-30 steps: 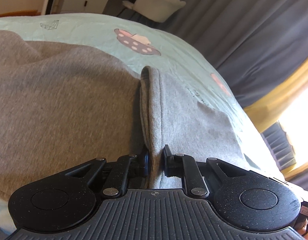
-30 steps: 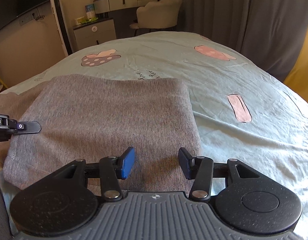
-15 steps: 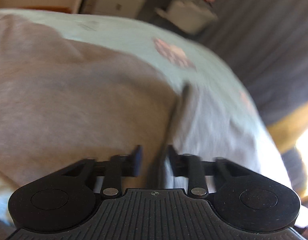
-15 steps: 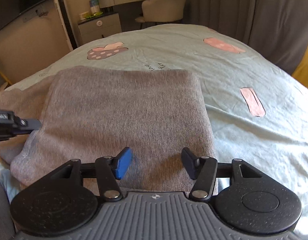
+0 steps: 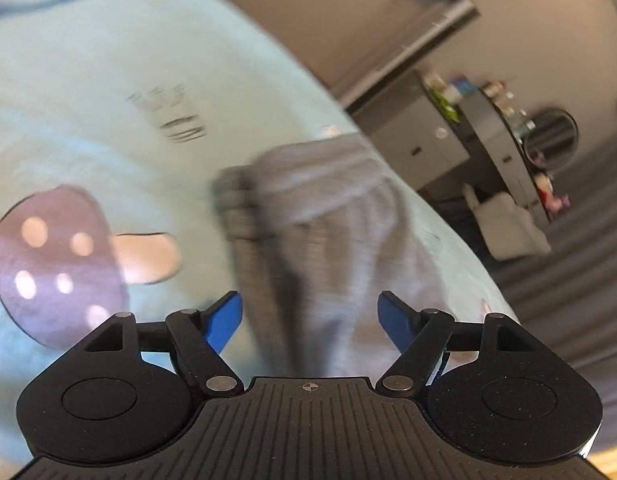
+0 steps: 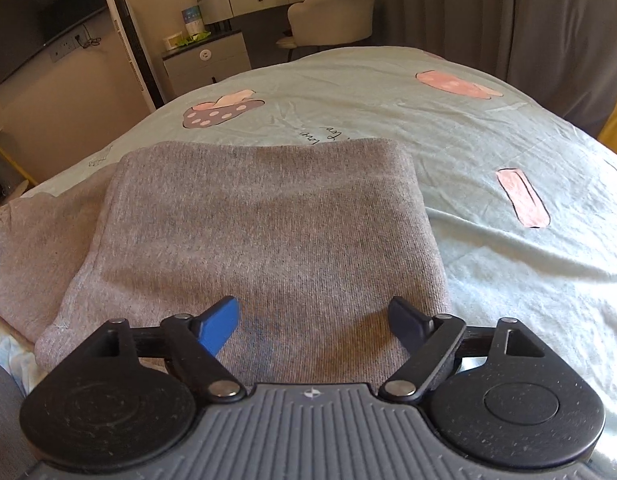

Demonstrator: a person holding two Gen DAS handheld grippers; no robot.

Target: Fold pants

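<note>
Both tongs stand apart and hold nothing: the left gripper (image 5: 308,318) hangs over a blurred, bunched end of the pants (image 6: 264,240), and the right gripper (image 6: 314,320) hovers above their near edge at the lower middle of its frame. Largest is the bed sheet (image 6: 488,128), pale green, filling most of both views; on it the grey pants lie folded into a broad block at centre, a looser layer trailing to the left edge. To finish well, I would judge, pinch the trailing layer at its corner and lay it square over the block. Bare sheet lies beyond and to the right; the mushroom print (image 6: 222,112) sits at upper left, near the bed's far edge.
</note>
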